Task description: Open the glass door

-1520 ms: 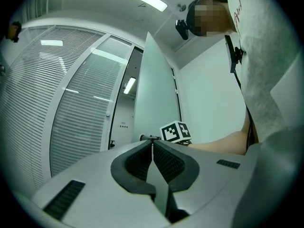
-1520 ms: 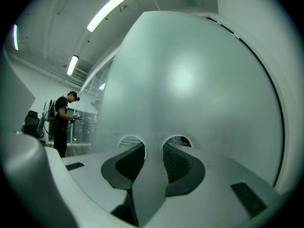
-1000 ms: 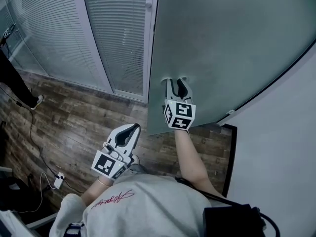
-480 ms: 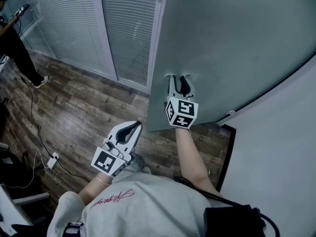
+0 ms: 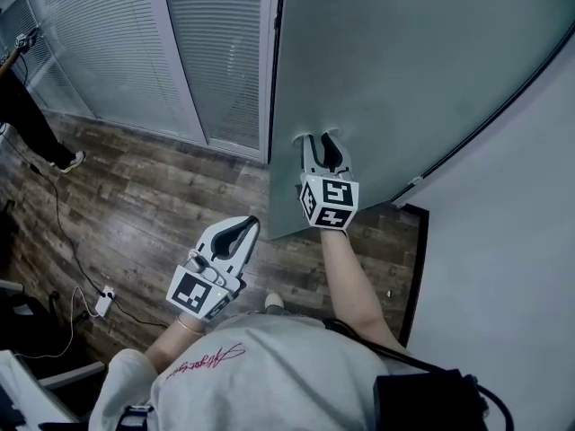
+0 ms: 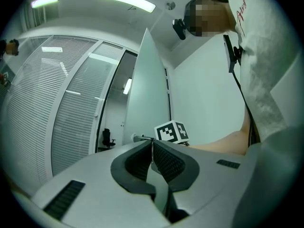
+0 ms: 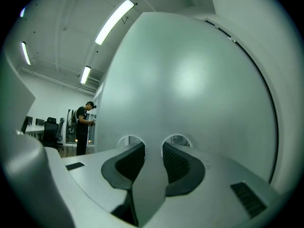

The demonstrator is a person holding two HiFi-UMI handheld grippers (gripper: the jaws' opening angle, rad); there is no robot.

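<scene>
The frosted glass door [image 5: 404,70] stands swung partly open, its free edge [image 5: 272,106] beside the blind-covered partition. My right gripper [image 5: 321,142] points level at the pane low near that edge. Its fingertips rest against the glass, and the jaws stand apart with nothing between them. In the right gripper view the door [image 7: 190,80] fills the frame beyond the right gripper [image 7: 154,146], and the tips are mirrored in the pane. My left gripper [image 5: 241,227] hangs shut and empty over the wooden floor, left of the door. In the left gripper view, the left gripper [image 6: 152,141] has its pads touching.
A glass partition with blinds [image 5: 117,52] runs along the left. A white wall [image 5: 503,268] and a dark frame [image 5: 415,268] close the right side. A cable and power strip [image 5: 106,302] lie on the floor at left. A person [image 5: 27,115] stands at the far left.
Both grippers have travelled forward with the person, the right one keeping its tips on the door. A shoe tip now shows on the floor below my left gripper.
</scene>
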